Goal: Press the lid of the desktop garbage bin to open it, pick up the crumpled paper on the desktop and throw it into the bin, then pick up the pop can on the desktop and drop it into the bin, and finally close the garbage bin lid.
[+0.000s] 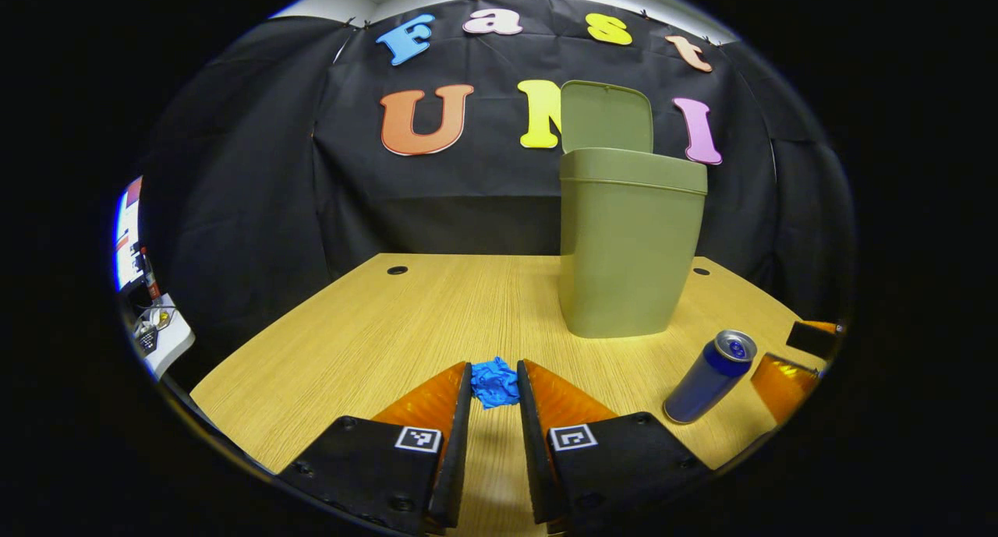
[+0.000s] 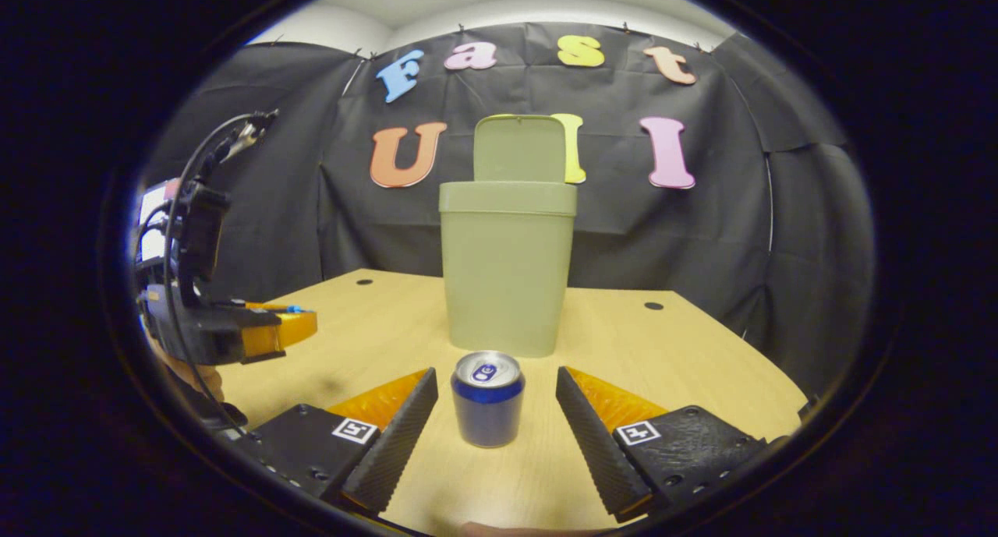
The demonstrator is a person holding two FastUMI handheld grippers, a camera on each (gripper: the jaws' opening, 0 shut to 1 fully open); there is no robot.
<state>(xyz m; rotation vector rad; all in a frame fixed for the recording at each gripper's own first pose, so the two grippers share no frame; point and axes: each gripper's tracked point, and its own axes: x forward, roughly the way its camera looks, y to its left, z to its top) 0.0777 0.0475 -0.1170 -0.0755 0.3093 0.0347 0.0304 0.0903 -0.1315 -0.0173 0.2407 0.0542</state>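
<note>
With the lid [image 1: 606, 116] up at top centre of the left gripper view, the bin [image 1: 628, 249] is open, so it's paper time: the left gripper [image 1: 494, 385] pinches the crumpled paper [image 1: 494, 381] low centre, jaws nearly together on it. Next it needs a lift over the rim. Over in the right gripper view, the right gripper [image 2: 496, 400] sits spread around the pop can [image 2: 488, 399], centre bottom, not touching it.

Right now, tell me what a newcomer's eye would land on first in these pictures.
The olive-green bin stands at the back of the wooden desk, its lid flipped upright. In the left gripper view a blue crumpled paper sits between the left gripper fingers. In the right gripper view a blue pop can stands upright between the open right gripper fingers, untouched.
</note>
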